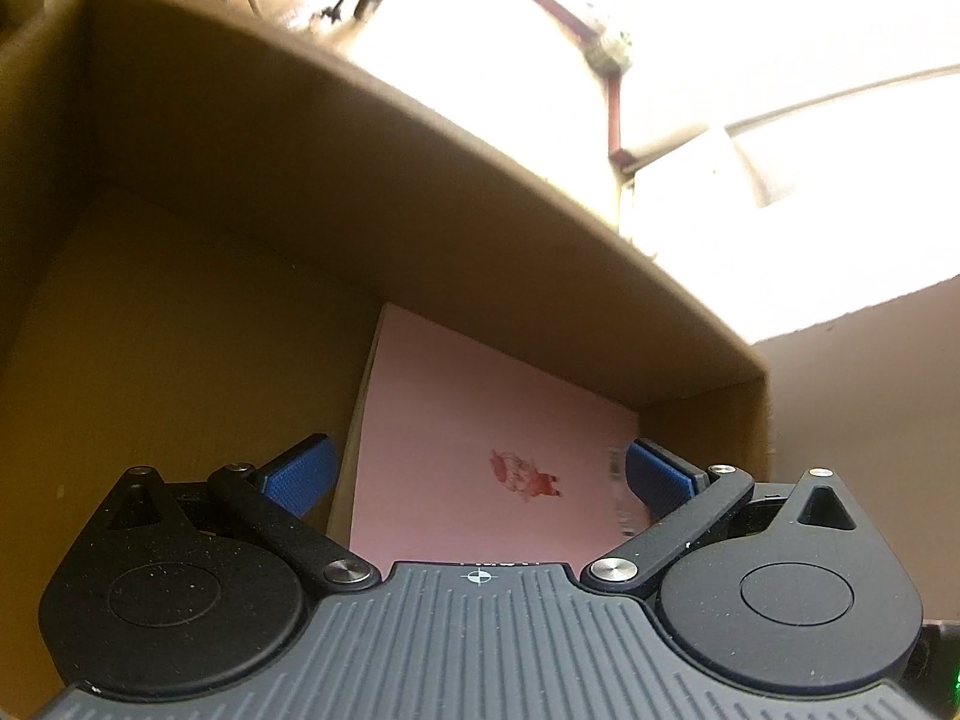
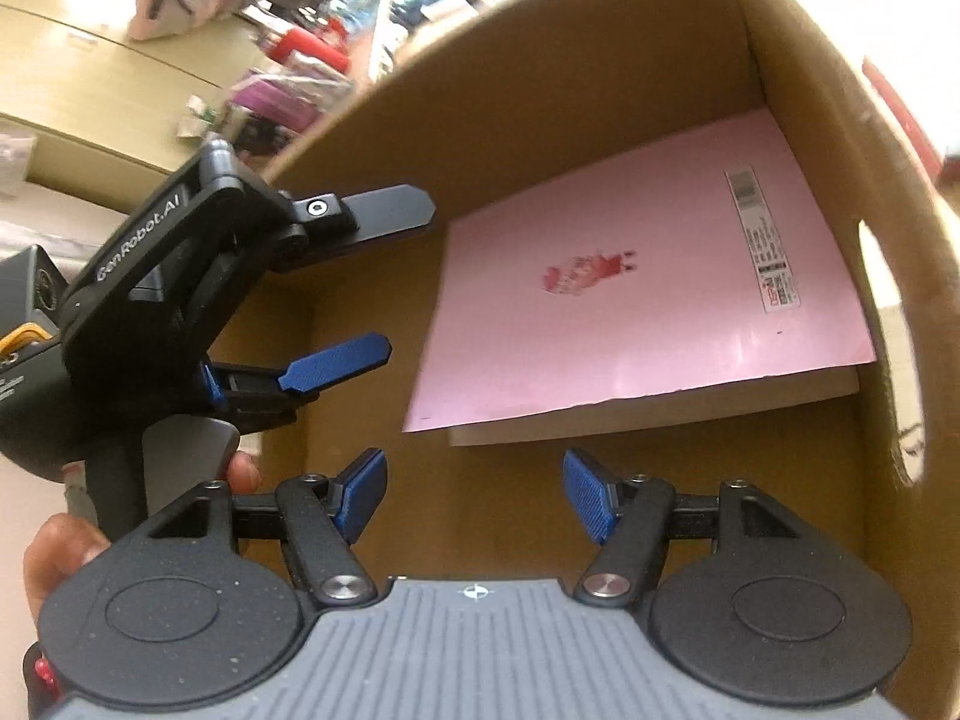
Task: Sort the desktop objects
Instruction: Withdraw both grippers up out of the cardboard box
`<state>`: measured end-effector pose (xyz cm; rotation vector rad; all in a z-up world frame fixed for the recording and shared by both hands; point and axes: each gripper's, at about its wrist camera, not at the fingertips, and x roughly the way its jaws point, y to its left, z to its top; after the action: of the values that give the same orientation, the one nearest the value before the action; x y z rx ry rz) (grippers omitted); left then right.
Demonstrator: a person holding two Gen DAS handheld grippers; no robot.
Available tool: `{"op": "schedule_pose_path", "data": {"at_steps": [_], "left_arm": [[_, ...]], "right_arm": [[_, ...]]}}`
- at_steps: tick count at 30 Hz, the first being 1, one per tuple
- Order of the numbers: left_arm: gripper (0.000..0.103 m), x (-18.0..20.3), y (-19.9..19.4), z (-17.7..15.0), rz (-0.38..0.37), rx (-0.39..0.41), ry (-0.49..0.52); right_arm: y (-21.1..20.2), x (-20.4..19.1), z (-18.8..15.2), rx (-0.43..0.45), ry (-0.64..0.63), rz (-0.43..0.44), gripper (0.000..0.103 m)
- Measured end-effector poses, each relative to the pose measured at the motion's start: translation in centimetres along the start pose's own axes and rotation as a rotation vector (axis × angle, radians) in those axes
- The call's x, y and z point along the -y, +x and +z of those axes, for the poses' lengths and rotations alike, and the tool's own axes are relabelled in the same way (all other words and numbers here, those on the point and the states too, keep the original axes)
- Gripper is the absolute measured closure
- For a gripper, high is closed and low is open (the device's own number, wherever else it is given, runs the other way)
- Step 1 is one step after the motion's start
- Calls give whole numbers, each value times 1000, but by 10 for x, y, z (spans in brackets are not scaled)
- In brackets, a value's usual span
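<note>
A pink book (image 2: pixel 636 294) is shown lying flat on the floor of a cardboard box (image 2: pixel 540 90), pushed into the box's far corner against two walls, cover up with a barcode label (image 2: pixel 762 240) near one edge.

The left gripper (image 2: pixel 384 282) is seen inside the box beside the book, its jaws spread wide with nothing between them. The right gripper (image 2: pixel 474 495) is held over the box floor just short of the book's near edge, jaws moderately apart and likewise empty. In the left wrist view the book appears between the blue pads (image 1: pixel 300 474) but is not touched by them.

The book is judged already deposited, so withdrawal is probably next. Risks from here:

- A finger could catch the box wall on the way out and drag the box.
- The book's overhanging cover could be snagged and lifted.
- The two grippers, close together, could collide.
</note>
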<state>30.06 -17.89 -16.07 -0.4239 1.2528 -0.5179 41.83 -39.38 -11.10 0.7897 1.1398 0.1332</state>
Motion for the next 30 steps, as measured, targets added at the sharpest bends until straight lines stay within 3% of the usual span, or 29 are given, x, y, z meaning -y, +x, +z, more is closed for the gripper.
{"op": "schedule_pose_path", "data": {"at_steps": [2, 5, 6, 10, 11, 13, 14, 18, 20, 25, 28, 30], "left_arm": [[0, 11, 20, 16, -9, 34, -5], [0, 21, -10, -1, -41, 88, 0], [0, 13, -38, 35, -53, 113, 10], [0, 28, -99, -8, -83, 231, 48], [0, 45, -78, -26, -88, 260, 56], [0, 46, -115, -53, -104, 325, 80], [0, 37, -157, -58, -108, 354, 83], [0, 30, -224, -114, -120, 500, 95], [0, 18, -280, -121, -133, 557, 82], [0, 1, -293, -160, -136, 630, 14], [0, -8, -287, -173, -83, 618, 42], [0, -6, -284, -183, -44, 612, 78]], "right_arm": [[-14, -6, -8, 31, -22, 25, 35], [-43, -15, -27, 105, -88, 50, 35], [-56, -16, -37, 135, -115, 55, 35], [-89, -33, -69, 243, -219, 87, 33], [-99, -34, -80, 274, -247, 93, 32], [-123, -34, -103, 348, -296, 92, 29], [-132, -34, -114, 385, -316, 83, 28], [-168, -23, -150, 495, -332, 62, 20], [-179, -16, -163, 533, -318, 60, 17], [-188, -11, -184, 557, -349, -22, 14], [-185, -18, -192, 532, -406, -75, 13], [-182, -24, -197, 516, -459, -97, 5]]}}
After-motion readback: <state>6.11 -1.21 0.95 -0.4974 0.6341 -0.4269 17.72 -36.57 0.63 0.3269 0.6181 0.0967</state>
